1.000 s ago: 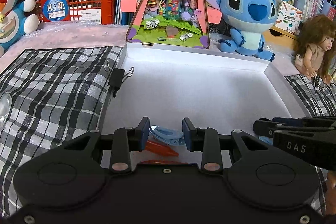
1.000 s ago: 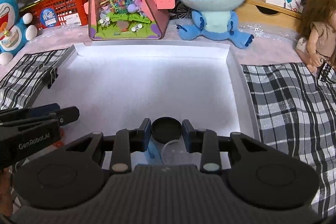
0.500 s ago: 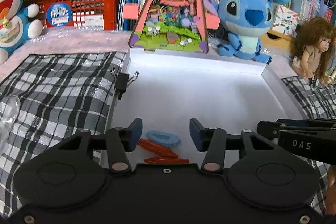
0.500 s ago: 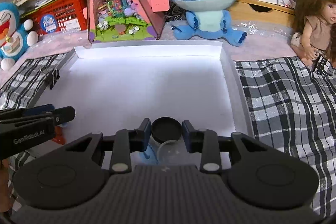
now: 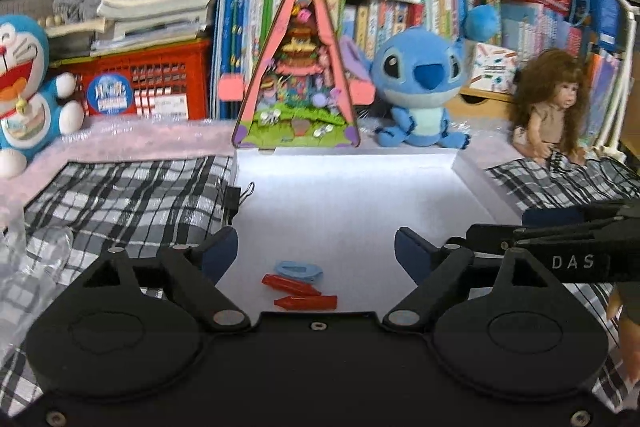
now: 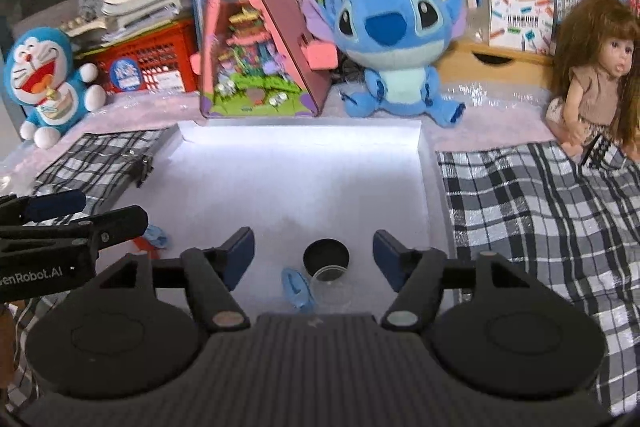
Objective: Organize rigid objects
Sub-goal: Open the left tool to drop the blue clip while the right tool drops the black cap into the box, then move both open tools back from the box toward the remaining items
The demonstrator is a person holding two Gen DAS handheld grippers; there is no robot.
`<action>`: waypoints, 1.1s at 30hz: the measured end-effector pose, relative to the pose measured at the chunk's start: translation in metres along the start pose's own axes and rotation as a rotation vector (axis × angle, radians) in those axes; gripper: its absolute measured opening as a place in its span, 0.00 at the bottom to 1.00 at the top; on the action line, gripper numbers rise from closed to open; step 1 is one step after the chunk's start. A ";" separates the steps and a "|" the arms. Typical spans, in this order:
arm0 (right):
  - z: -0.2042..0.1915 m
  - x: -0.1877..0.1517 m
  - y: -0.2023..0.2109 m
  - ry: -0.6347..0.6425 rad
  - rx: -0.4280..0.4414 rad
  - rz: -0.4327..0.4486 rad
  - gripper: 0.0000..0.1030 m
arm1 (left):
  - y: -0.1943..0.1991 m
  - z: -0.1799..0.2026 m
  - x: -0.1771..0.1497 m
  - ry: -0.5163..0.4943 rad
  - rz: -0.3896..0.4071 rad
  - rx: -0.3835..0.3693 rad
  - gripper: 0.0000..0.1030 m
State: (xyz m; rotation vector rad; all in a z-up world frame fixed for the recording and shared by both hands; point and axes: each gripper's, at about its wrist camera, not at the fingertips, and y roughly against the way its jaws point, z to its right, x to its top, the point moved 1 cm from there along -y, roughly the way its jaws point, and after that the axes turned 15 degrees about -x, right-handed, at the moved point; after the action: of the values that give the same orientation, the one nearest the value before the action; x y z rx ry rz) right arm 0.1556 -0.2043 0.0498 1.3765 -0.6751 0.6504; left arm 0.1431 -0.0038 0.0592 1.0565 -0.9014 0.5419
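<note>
A white shallow tray (image 5: 352,203) (image 6: 296,183) lies between checked cloths. In the left wrist view, a light blue clip (image 5: 298,270) and two red pieces (image 5: 306,301) lie at the tray's near edge. My left gripper (image 5: 316,253) is open and empty above them. In the right wrist view, a black cap (image 6: 326,254), a clear small cup (image 6: 331,285) and another blue clip (image 6: 297,286) lie on the tray. My right gripper (image 6: 314,255) is open and empty above them. Each gripper also shows in the other's view, the right one (image 5: 560,247) and the left one (image 6: 60,235).
A black binder clip (image 5: 236,199) grips the tray's left rim. Behind the tray stand a pink triangular toy house (image 5: 298,83), a Stitch plush (image 5: 420,91), a doll (image 5: 554,107), a Doraemon plush (image 5: 24,95) and a red crate (image 5: 148,83). Clear plastic (image 5: 36,259) lies on the left cloth.
Both grippers opened wide and rose back. The left let go of the blue clip, the right let go of the black cap; both objects now rest on the tray.
</note>
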 end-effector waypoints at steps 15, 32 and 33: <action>0.015 -0.028 0.063 0.061 0.036 0.189 1.00 | 0.049 0.032 -0.034 -0.132 0.037 -0.056 0.89; 0.035 -0.078 0.093 0.070 0.031 0.239 1.00 | 0.077 0.051 -0.080 -0.199 0.030 -0.102 0.90; 0.036 -0.081 0.095 0.072 0.028 0.243 1.00 | 0.077 0.052 -0.083 -0.200 0.026 -0.105 0.90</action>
State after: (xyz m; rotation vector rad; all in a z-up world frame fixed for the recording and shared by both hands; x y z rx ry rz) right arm 0.0288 -0.2339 0.0525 1.3011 -0.7854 0.9013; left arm 0.0211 -0.0162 0.0390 1.0166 -1.1089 0.4109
